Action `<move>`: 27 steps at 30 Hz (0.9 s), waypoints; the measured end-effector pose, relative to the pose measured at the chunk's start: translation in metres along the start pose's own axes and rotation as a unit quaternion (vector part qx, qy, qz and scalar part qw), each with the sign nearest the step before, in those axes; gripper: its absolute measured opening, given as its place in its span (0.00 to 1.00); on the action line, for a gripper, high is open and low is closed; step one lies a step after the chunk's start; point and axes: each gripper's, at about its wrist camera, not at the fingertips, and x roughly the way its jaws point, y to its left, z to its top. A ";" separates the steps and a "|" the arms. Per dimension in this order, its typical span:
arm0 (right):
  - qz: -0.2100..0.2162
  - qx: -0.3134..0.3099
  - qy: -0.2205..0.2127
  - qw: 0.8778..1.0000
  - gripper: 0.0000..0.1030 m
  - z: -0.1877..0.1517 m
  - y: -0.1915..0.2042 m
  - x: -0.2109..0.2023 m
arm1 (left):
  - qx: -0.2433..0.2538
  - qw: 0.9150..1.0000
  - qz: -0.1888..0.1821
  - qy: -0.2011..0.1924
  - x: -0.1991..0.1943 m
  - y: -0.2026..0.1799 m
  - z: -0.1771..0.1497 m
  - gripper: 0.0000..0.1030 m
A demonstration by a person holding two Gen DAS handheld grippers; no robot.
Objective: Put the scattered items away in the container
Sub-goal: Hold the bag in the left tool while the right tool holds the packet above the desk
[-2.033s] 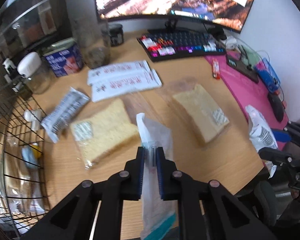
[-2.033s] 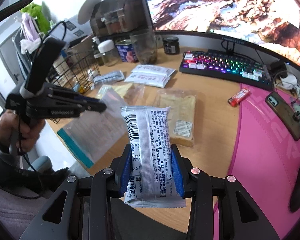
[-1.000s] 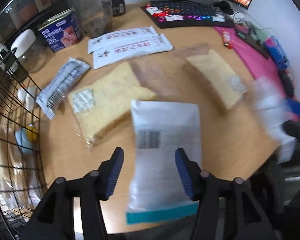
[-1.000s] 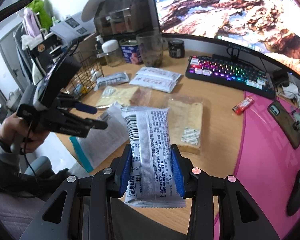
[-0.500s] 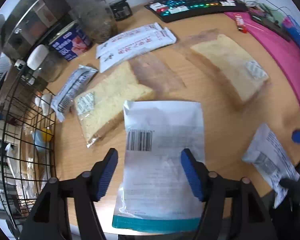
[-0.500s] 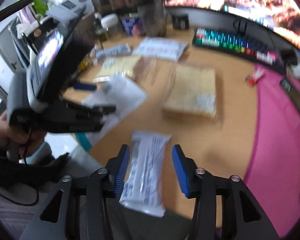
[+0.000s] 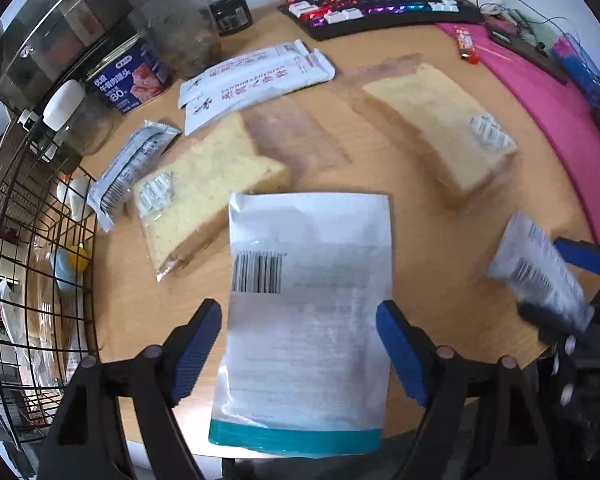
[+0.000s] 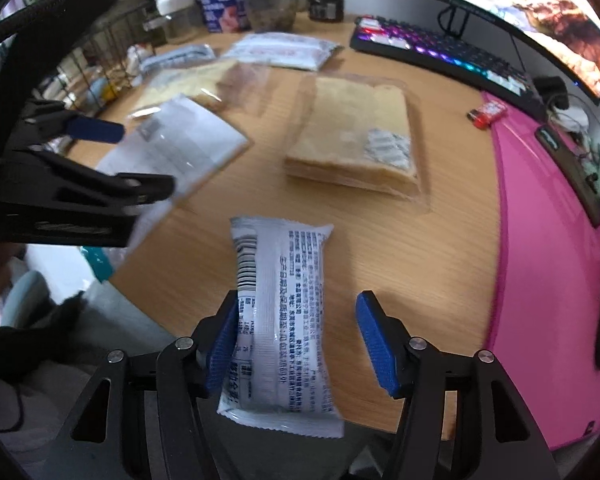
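My left gripper (image 7: 300, 356) is open over the desk's front edge; a clear zip bag with a teal strip and barcode (image 7: 306, 312) lies flat between its fingers. My right gripper (image 8: 300, 344) is open; a white snack packet (image 8: 280, 320) lies between its fingers, against the left pad, and shows in the left wrist view (image 7: 540, 272). Two wrapped bread slices (image 7: 204, 196) (image 7: 440, 128), two white sachets (image 7: 252, 80) and a grey packet (image 7: 132, 168) lie on the desk. A black wire basket (image 7: 28, 240) stands at the left.
A blue tin (image 7: 128, 76), jars (image 7: 72, 120) (image 7: 228, 12) and a glass (image 7: 176, 28) stand at the back left. A keyboard (image 7: 380, 8), a red lighter (image 7: 466, 44) and a pink mat (image 7: 540, 92) lie at the back and right.
Both grippers have opened. The left let go of the zip bag, which now lies flat on the desk edge. The right let go of the snack packet and dropped toward the desk.
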 end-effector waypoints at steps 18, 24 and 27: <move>-0.055 0.073 -0.043 0.995 0.37 0.026 -0.048 -0.023 | -0.005 1.000 -0.020 0.008 0.023 -0.010 0.007 0.86; -0.052 0.077 -0.046 0.995 0.37 0.026 -0.050 -0.023 | -0.021 0.997 -0.075 0.002 0.026 0.003 0.007 0.75; -0.052 0.081 -0.047 0.994 0.37 0.026 -0.052 -0.023 | -0.010 0.997 -0.076 -0.005 0.021 0.002 0.006 0.54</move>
